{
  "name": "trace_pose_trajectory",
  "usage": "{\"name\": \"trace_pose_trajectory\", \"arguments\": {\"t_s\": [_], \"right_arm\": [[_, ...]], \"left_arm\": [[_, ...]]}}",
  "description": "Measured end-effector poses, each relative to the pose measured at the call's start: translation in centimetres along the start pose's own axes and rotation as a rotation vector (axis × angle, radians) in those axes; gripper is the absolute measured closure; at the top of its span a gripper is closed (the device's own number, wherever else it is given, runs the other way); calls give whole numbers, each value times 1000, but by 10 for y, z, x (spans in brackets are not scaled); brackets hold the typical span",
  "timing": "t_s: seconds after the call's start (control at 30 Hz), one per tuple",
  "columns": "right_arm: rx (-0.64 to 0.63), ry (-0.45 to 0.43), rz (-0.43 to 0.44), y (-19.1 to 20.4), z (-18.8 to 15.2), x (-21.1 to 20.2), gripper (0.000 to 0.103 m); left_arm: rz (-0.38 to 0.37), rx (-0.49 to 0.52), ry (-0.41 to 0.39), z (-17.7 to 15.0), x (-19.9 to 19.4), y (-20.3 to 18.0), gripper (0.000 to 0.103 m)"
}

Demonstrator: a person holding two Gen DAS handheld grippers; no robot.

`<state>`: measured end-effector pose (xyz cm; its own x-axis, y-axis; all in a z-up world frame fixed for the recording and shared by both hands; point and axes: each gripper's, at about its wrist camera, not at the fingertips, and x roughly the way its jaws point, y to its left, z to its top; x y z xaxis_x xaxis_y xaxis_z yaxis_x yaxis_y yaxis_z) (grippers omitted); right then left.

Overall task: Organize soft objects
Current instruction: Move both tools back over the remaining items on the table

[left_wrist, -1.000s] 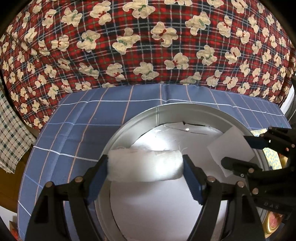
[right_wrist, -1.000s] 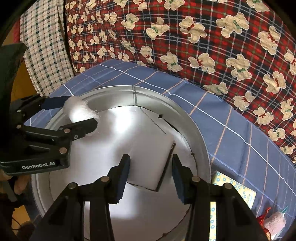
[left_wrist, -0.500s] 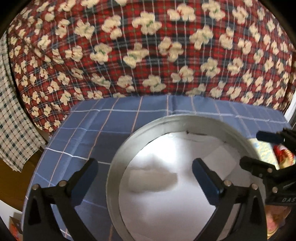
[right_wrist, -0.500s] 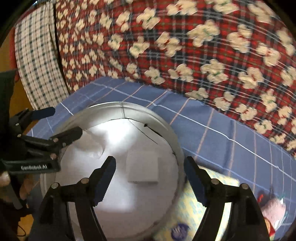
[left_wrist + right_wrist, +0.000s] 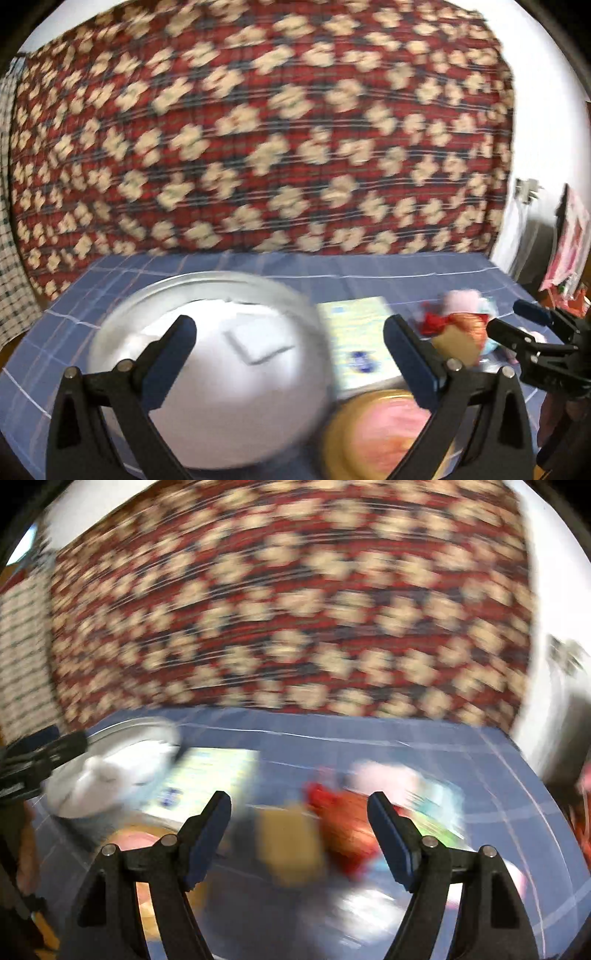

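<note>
Soft white pads (image 5: pixel 258 343) lie in the tin (image 5: pixel 122 328); both tools, left tool (image 5: pixel 288 354) and right tool (image 5: pixel 299 834), are wide open, empty, facing the toy pile (image 5: pixel 332 812), likely next.

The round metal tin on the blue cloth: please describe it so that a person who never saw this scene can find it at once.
Start at the blue checked cloth before the red patterned fabric. On the cloth's left part stands the round metal tin, left of a pale yellow packet. It is the only silver-walled container, and it holds white pieces; the smaller round container nearby is golden with pink contents.
</note>
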<state>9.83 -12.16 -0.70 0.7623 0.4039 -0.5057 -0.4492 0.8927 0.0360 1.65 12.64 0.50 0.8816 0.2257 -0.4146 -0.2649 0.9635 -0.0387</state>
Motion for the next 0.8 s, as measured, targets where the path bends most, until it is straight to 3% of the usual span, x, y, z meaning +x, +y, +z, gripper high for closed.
{"name": "trace_pose_trajectory", "arguments": {"t_s": [0.13, 0.4, 0.6, 0.8], "right_arm": [[98, 14, -150, -59, -19, -7, 25], [210, 80, -274, -118, -40, -1, 24], [235, 121, -273, -133, -48, 7, 24], [261, 176, -206, -141, -50, 17, 24]], "left_arm": [[-73, 62, 18, -9, 4, -47, 0], [-154, 145, 64, -29, 7, -113, 1], [-169, 190, 82, -38, 13, -145, 1], [-222, 204, 134, -42, 27, -168, 1]]}}
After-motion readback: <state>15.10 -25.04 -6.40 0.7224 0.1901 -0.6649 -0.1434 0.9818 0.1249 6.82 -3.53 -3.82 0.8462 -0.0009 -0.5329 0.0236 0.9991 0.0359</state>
